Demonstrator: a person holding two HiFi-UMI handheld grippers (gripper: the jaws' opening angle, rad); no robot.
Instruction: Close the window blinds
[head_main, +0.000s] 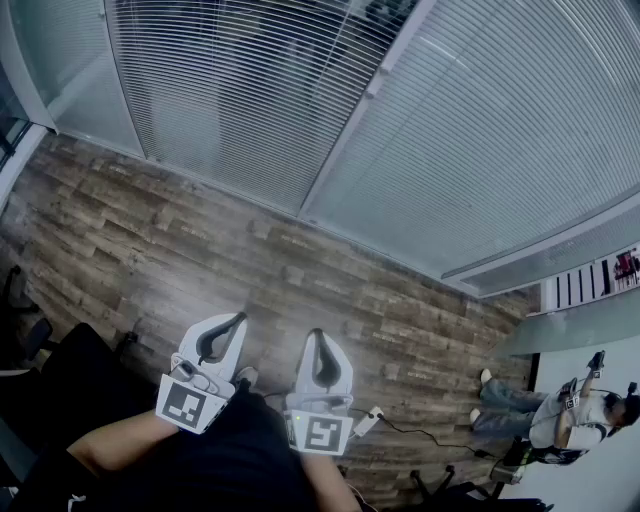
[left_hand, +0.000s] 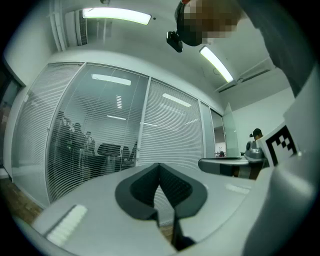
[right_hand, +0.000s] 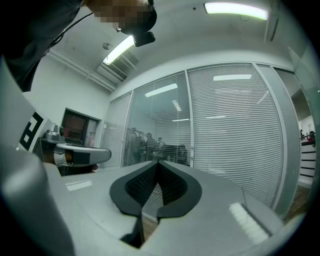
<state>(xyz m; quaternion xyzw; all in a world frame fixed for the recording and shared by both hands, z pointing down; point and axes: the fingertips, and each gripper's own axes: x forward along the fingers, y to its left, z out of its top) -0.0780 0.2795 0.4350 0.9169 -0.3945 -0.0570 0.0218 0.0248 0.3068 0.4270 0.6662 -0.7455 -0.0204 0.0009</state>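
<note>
Blinds ahead of me, my left tongs and right tongs both pressed together, empty, over wooden floor

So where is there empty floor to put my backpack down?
The widest bare stretch of wood floor runs between the blinds on the glass wall and the left gripper and right gripper. It is crowded at the right, by a seated person and a cable, and at the left edge, by dark chairs.

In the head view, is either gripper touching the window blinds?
No: left gripper and right gripper hang over the wooden floor, short of the blinds.
</note>
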